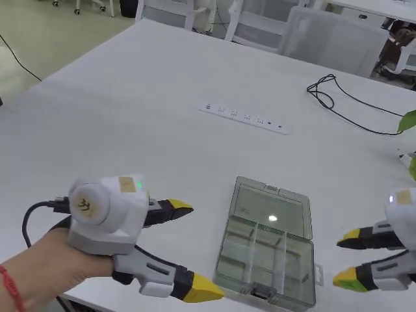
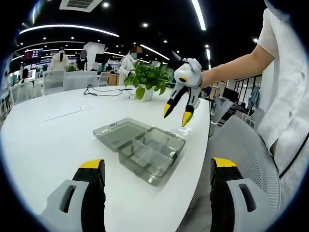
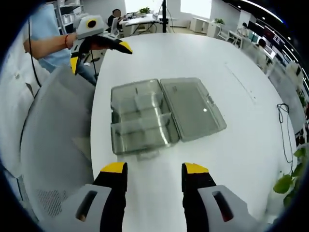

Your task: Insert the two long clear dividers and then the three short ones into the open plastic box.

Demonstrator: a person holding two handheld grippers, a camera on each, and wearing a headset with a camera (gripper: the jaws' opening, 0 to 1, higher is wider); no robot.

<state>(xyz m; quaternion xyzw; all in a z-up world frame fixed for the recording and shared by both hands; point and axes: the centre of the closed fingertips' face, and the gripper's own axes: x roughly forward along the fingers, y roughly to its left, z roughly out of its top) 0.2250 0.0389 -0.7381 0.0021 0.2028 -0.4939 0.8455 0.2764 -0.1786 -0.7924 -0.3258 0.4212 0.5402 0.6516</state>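
Now the box (image 1: 229, 252) is sitting between the left gripper (image 1: 198, 250) and right gripper (image 1: 343, 260), both hovering with jaws spread and empty.

Yellow-tipped white tongs (image 1: 195, 249), red wristband (image 1: 8, 286)

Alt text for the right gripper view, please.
An open clear plastic box lies on the white table, its lid flat beside the divided compartments. The right gripper stands open and empty below it; the left gripper, open, hovers at upper left.
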